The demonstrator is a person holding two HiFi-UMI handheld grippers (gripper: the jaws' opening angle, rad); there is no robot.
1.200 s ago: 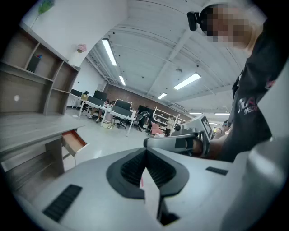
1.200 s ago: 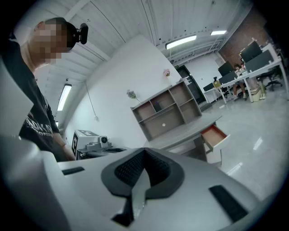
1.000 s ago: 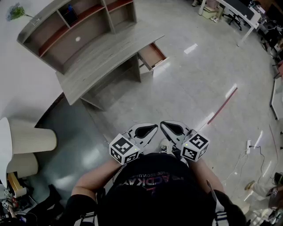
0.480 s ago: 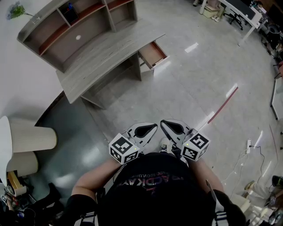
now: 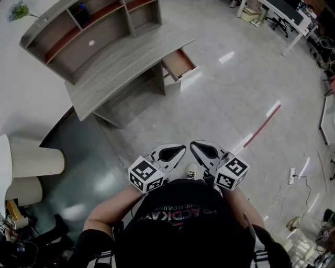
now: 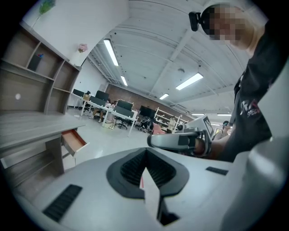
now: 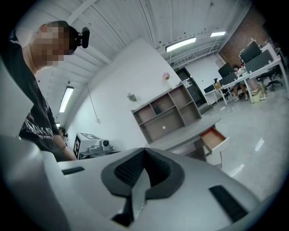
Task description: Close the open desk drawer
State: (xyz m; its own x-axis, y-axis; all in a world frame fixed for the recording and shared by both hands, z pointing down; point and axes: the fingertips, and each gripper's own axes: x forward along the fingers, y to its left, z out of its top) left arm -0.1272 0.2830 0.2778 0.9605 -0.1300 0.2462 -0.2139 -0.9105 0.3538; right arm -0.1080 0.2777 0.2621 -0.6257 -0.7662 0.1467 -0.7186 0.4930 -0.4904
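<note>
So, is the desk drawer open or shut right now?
Open. The drawer juts out from under the end of the desk top, its reddish-brown inside exposed in the head view and both gripper views.

Open-plan office: rows of desks [image 6: 113,116] with monitors [image 6: 123,105], ceiling strip lights [image 6: 110,50], shelving racks [image 6: 163,118], polished floor [image 5: 235,94].

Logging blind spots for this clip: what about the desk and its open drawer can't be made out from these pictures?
- Drawer contents: too small and far off in all three views to tell whether anything lies inside.
- Drawer handle: too small in every view.
- Space under the desk: hidden by the desktop in the head view.
- Dark item on the shelf unit: too small to name.
</note>
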